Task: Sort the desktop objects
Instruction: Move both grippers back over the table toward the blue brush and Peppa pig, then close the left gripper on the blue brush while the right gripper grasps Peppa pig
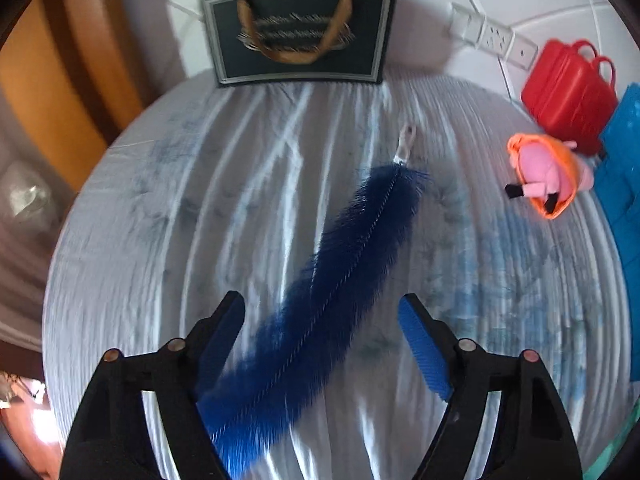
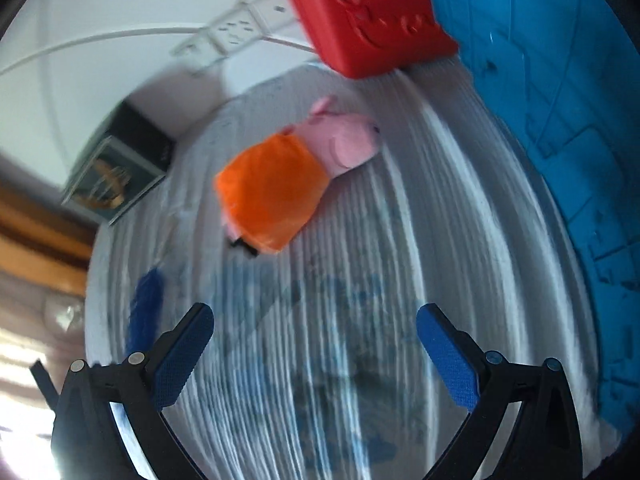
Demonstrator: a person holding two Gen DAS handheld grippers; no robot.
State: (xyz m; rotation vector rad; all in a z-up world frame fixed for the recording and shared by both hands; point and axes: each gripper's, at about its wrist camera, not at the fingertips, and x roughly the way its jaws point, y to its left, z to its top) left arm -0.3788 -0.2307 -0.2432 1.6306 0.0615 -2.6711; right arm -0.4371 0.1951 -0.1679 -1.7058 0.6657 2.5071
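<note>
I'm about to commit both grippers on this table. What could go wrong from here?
1. The left gripper is open around the blue furry tail, whose long soft fur may slip or leave most of it dangling when lifted.
2. The tail's white clasp could snag the wrinkled cloth.
3. The right gripper is open short of the pig plush; the red case and blue bin crowd that side, so a wide approach may bump them.

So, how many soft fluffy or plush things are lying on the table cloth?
2. A blue furry tail lies between the open fingers of the left gripper. A pink plush pig in orange lies ahead of the right gripper, near the red case. Others may be out of view.
</note>
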